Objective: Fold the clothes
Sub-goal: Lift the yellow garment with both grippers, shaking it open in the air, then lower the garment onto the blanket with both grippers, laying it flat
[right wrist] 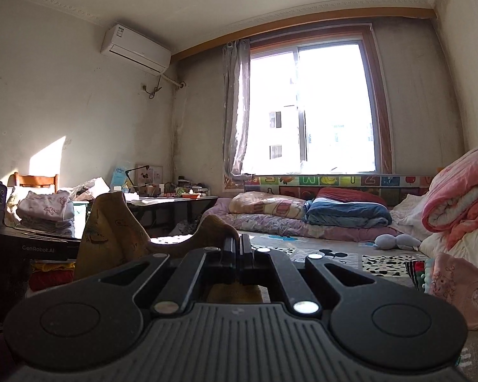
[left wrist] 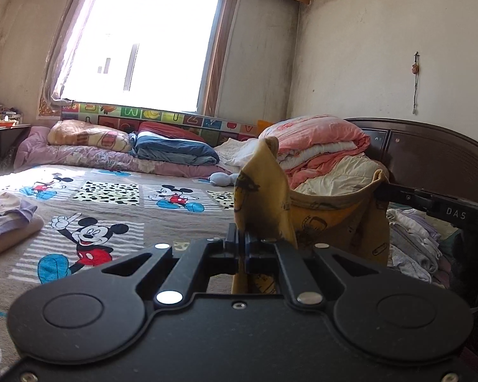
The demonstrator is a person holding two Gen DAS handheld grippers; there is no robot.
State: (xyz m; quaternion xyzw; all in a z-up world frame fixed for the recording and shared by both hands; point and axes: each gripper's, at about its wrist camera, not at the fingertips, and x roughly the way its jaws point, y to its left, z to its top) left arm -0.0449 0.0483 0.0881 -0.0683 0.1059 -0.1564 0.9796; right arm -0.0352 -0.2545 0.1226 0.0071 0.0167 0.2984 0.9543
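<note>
A yellow printed garment (left wrist: 264, 191) hangs in the air above the bed, stretched between both grippers. My left gripper (left wrist: 242, 238) is shut on one edge of it, the cloth rising above the fingers and dropping below them. In the left wrist view my right gripper (left wrist: 379, 187) reaches in from the right and pinches the other end, so the fabric sags in between. Seen from the right wrist, my right gripper (right wrist: 237, 242) is shut on the yellow garment (right wrist: 111, 232), which spreads leftward toward the left gripper's body (right wrist: 41, 248).
The bed (left wrist: 118, 210) has a cartoon-mouse cover. Folded clothes (left wrist: 6, 219) lie at its left; a pile of pale clothes (left wrist: 411, 242) lies right. Quilts (left wrist: 318, 146) and pillows (left wrist: 89, 137) stack below the window. A pink garment (right wrist: 452, 286) and a desk (right wrist: 172, 200) show in the right wrist view.
</note>
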